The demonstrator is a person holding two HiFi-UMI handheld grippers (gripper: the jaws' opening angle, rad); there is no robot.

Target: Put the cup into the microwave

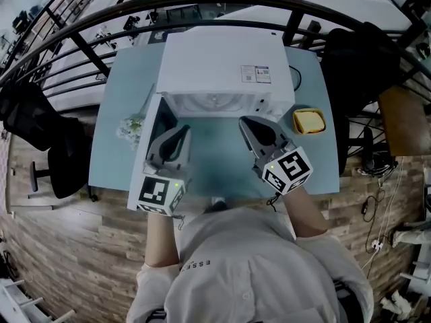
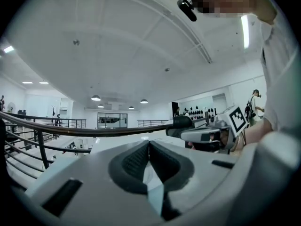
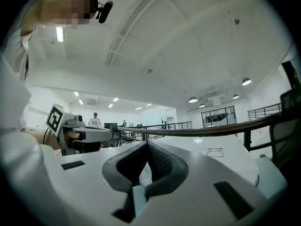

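Left gripper [image 1: 183,130], right gripper [image 1: 244,121]: closed, empty

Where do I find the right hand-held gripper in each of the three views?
Head view: right hand-held gripper, right of centre, before the microwave.
Left gripper view: the gripper at middle right, with its marker cube.
Right gripper view: the gripper at bottom centre, jaws shut, empty.
Shared landmark: the black railing.
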